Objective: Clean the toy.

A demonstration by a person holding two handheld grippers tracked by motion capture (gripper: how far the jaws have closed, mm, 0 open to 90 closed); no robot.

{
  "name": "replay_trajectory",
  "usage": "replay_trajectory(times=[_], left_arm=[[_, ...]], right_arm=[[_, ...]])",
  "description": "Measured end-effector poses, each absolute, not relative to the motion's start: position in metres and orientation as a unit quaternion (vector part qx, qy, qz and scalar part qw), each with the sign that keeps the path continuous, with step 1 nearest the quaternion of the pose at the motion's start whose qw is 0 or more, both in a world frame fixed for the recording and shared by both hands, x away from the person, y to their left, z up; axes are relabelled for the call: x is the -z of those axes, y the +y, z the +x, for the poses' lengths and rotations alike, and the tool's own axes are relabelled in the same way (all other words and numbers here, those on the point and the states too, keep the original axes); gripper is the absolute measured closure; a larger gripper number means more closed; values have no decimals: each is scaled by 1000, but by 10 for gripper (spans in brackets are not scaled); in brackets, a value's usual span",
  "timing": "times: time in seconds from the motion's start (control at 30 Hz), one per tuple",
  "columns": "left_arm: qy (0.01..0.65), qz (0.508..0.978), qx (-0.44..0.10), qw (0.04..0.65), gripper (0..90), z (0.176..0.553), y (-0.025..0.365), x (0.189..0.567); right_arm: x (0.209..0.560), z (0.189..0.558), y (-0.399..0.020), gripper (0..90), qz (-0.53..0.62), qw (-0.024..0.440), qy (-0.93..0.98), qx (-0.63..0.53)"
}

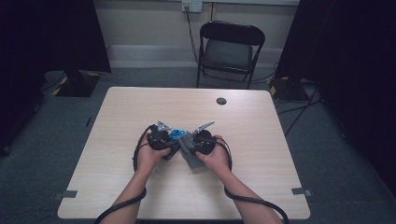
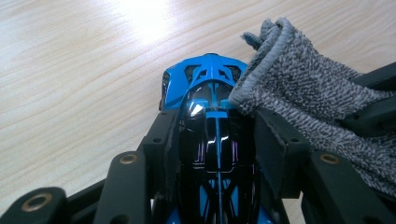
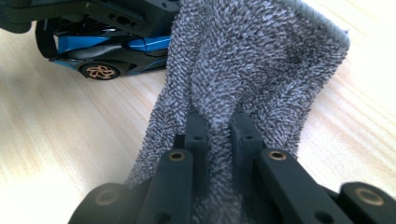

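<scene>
Near the middle of the pale wooden table (image 1: 140, 112), the left tool (image 2: 217, 135) has its jaws pressed against the sides of a blue and black toy car (image 2: 212, 93), nose pointing away from the hand. The right tool (image 3: 219, 123) pinches a grey terry cloth (image 3: 252, 60) (folded thick between the pads), and the cloth's hemmed edge lies against the car's front. An empty black chair (image 1: 229, 49) stands beyond the table.
</scene>
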State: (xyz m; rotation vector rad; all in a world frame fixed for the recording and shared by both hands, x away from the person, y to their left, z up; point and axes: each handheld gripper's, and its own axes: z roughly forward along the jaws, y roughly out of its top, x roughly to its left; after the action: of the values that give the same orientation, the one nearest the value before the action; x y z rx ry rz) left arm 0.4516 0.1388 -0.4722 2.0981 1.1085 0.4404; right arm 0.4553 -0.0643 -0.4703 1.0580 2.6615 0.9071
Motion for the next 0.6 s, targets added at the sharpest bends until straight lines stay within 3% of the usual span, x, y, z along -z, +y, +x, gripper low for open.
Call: replay_trajectory(times=[0.6], left_arm=[[426,816,-172,350,516,451,138,471]], right_arm=[[472,441,-62,798,330,40,888,-318]])
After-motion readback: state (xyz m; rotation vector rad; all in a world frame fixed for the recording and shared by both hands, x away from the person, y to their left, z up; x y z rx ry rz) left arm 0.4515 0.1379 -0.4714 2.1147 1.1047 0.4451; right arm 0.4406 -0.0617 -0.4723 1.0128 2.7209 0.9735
